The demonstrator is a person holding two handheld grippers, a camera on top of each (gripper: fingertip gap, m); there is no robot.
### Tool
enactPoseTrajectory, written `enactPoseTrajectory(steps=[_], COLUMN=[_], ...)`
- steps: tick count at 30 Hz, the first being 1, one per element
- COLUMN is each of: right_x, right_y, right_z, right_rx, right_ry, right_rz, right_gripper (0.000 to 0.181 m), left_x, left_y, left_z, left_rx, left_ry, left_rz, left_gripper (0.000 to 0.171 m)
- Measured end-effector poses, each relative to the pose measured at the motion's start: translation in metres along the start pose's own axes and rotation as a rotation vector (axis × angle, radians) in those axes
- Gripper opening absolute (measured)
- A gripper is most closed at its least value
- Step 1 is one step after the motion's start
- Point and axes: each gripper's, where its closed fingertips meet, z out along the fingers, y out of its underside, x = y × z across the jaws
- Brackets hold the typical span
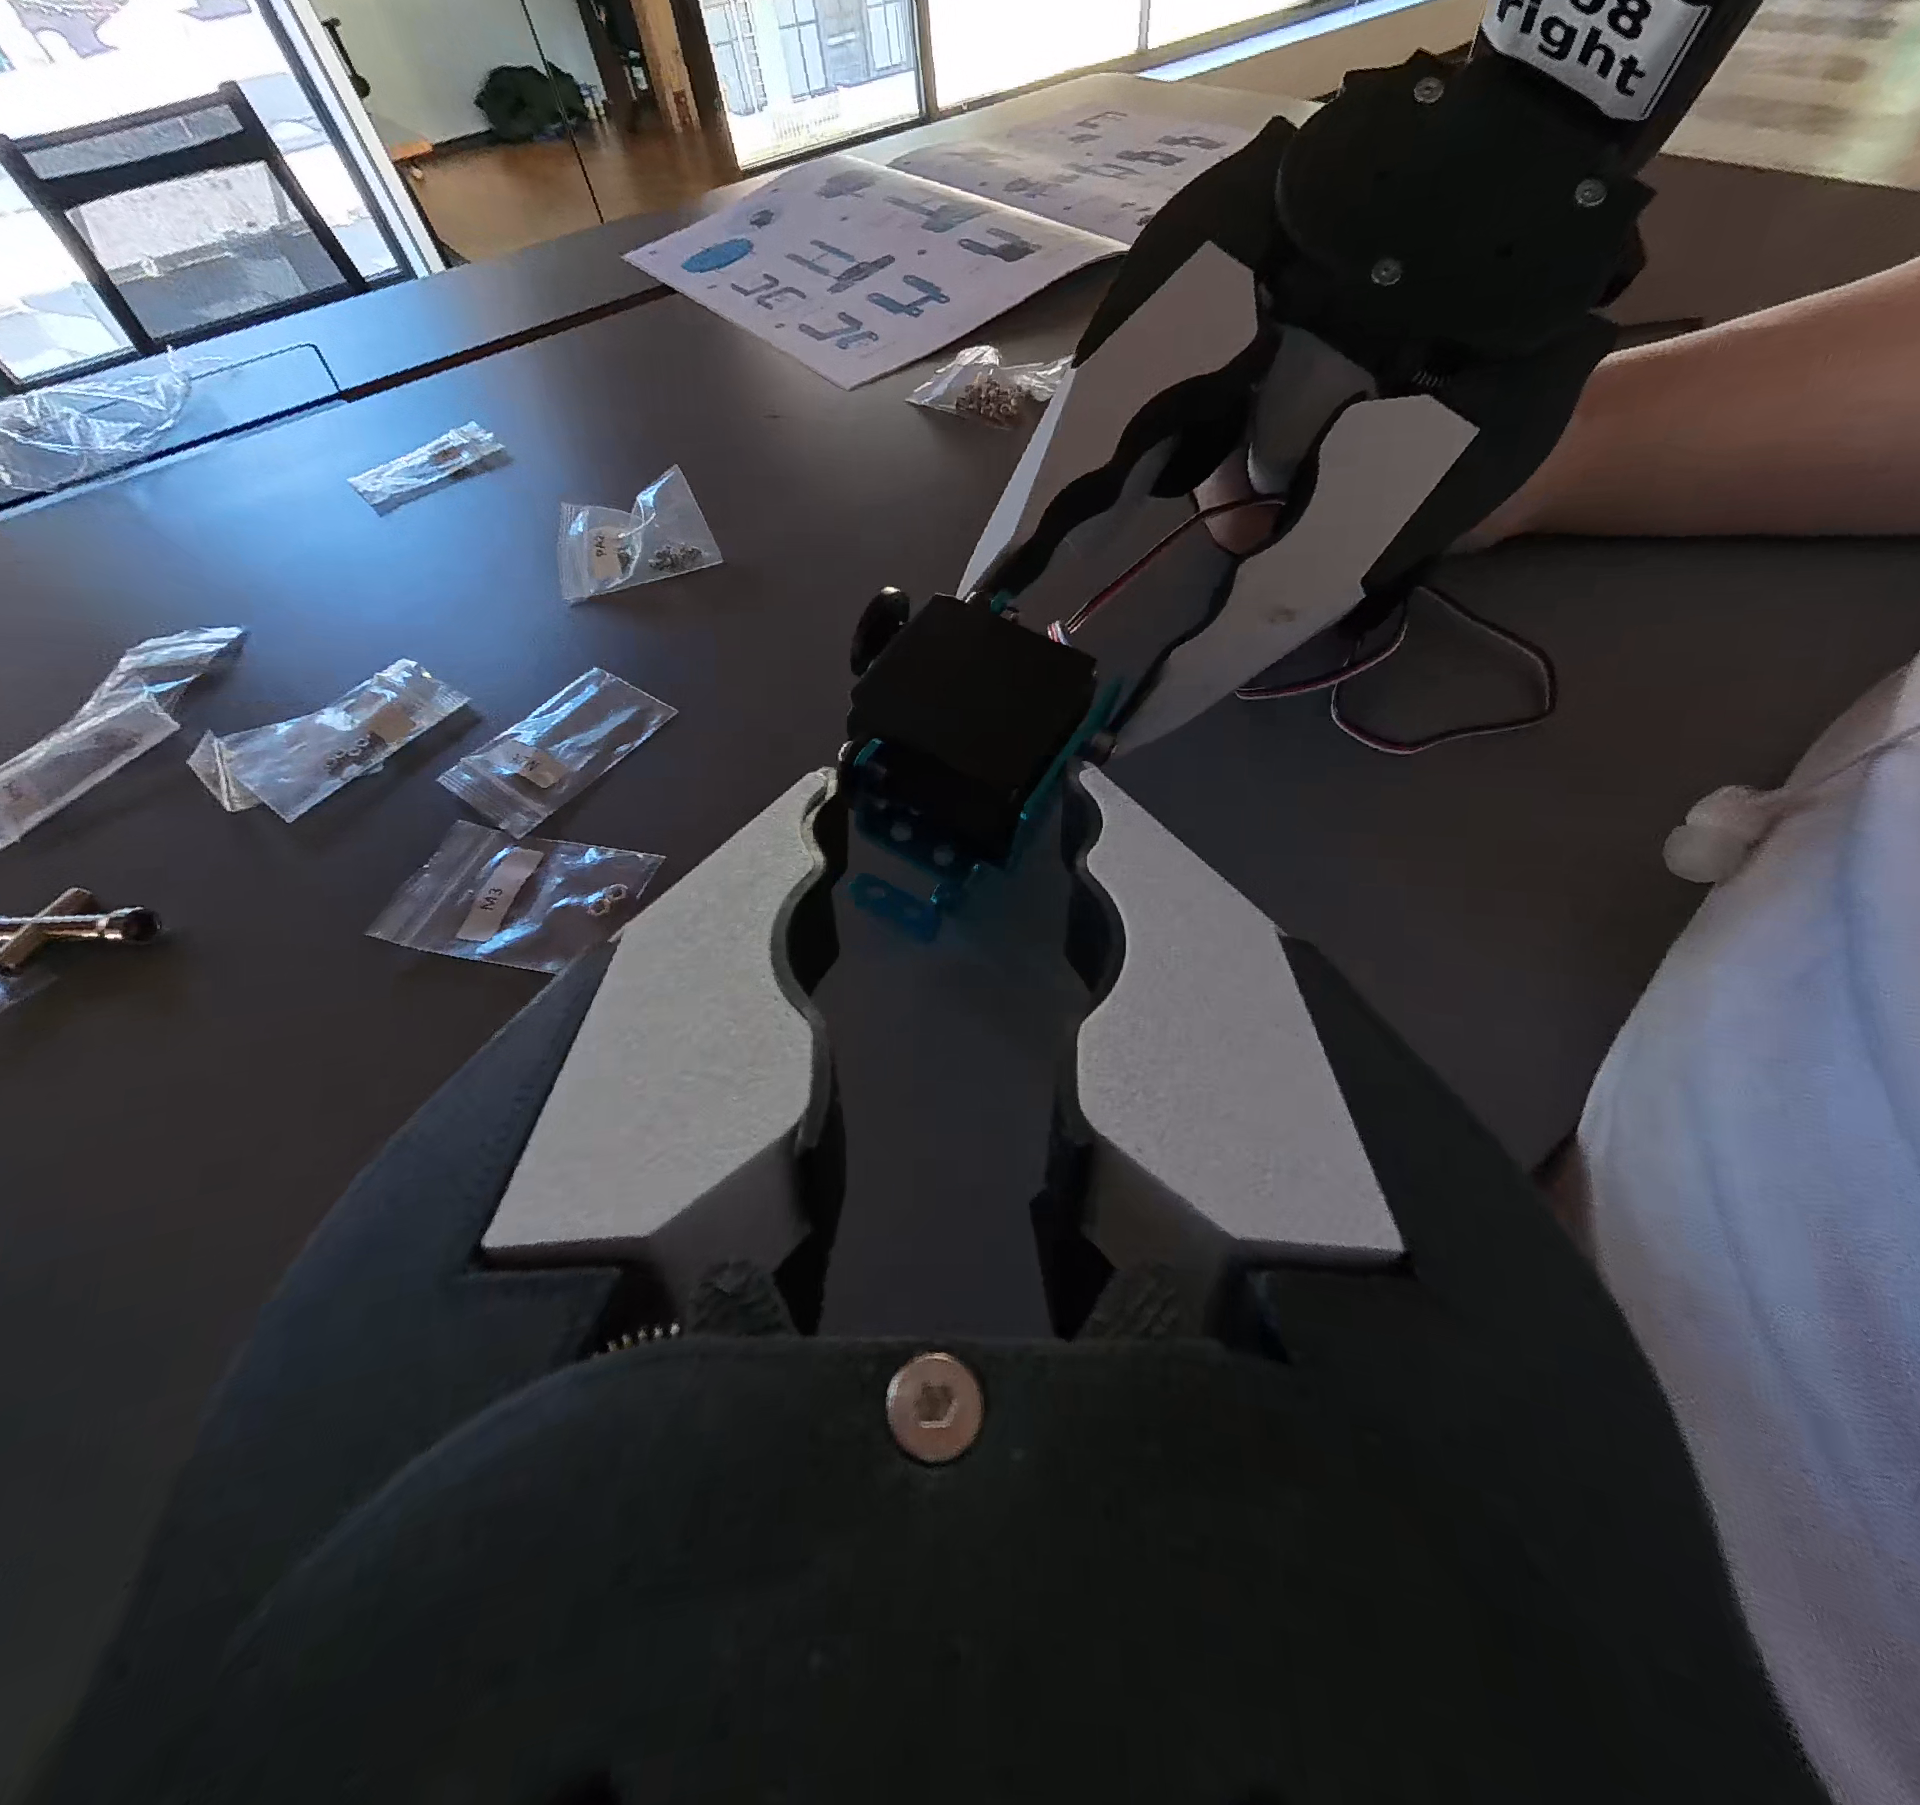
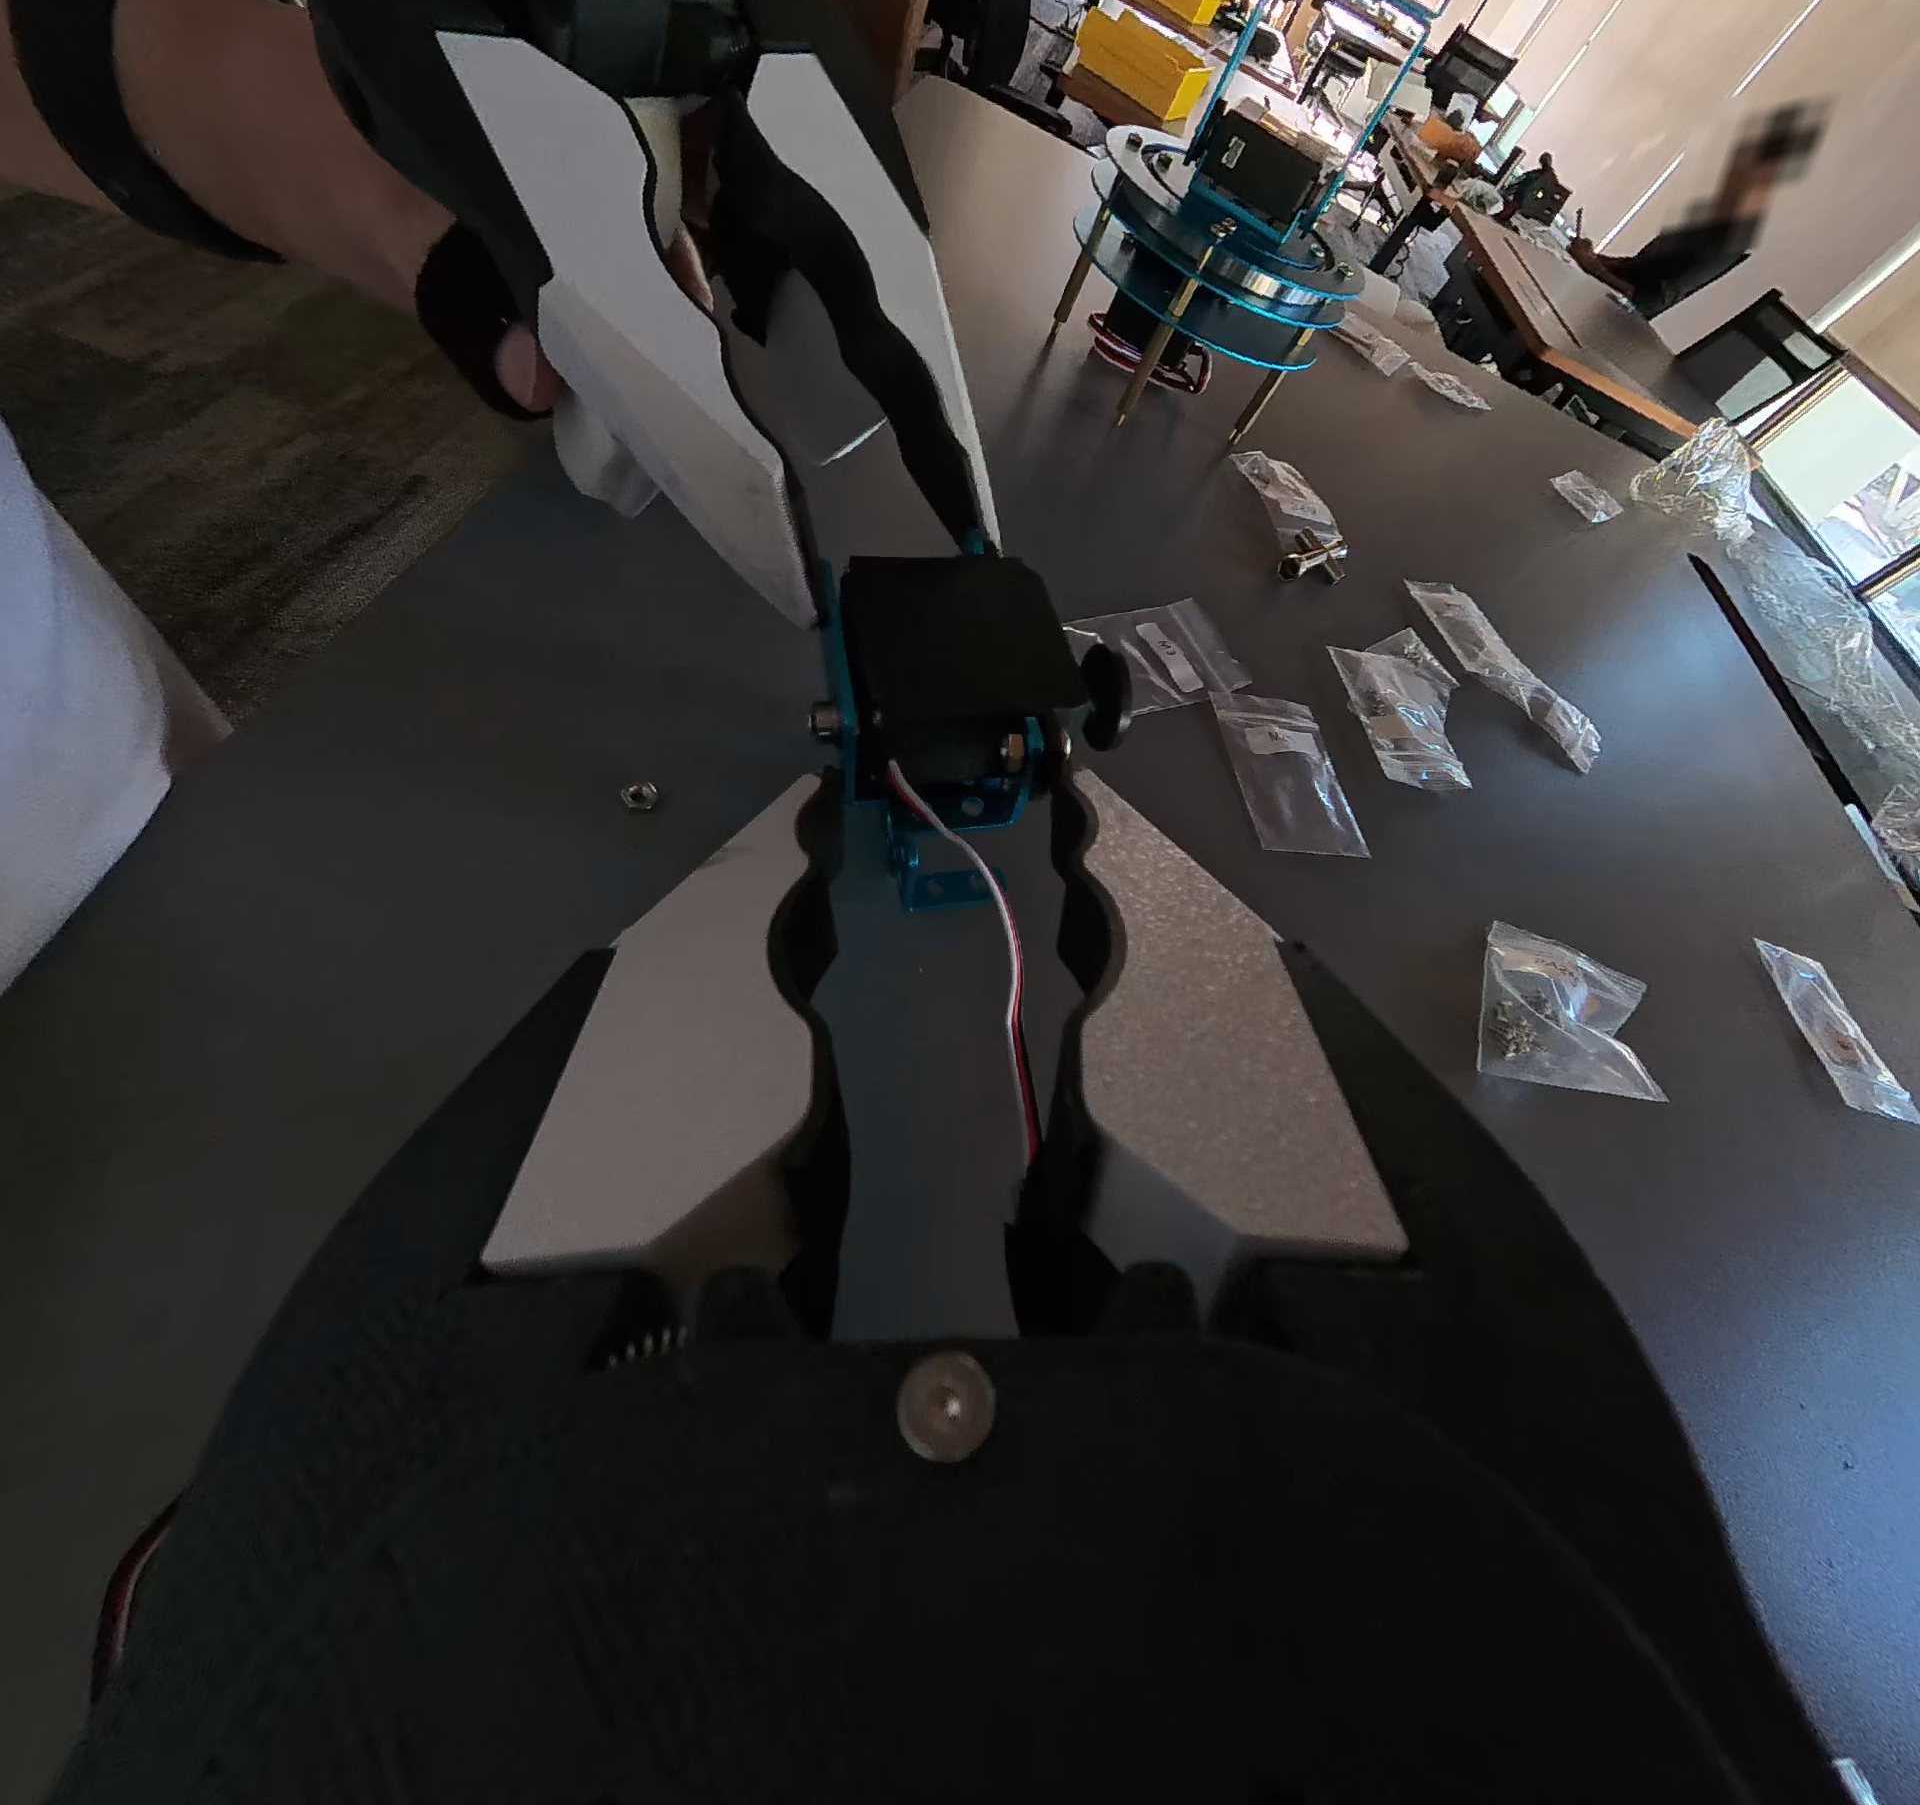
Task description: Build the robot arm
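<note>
Two grippers meet over a dark table (image 1: 312,1080): the left gripper (image 1: 951,799) and right gripper (image 2: 940,794) each pinch the blue metal bracket of one small black servo motor (image 1: 971,706), likely rigid and light, its thin wire fragile. At ten o'clock lie about seven clear plastic hardware bags (image 1: 556,747), one open instruction booklet (image 1: 904,249) beyond.

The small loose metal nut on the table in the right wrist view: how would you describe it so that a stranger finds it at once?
On the dark table, look at the black servo in its blue bracket, held between the two grippers. The metal nut lies left of it, alone on bare tabletop. Unlike the other hardware, it is not inside a plastic bag.
</note>
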Motion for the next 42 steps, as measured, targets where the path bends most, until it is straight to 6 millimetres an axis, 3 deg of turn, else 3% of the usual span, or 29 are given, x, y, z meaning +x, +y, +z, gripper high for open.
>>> enactPoseTrajectory(steps=[42], right_x=[0.0022], right_y=[0.0001], right_z=[0.0057], right_rx=[-0.027], right_ry=[0.044], right_rz=[0.013], right_gripper=[0.040], left_x=[-0.0051], left_y=[0.0065], left_z=[0.0016], left_rx=[-0.040], left_ry=[-0.088], left_rz=[0.052], left_gripper=[0.039])
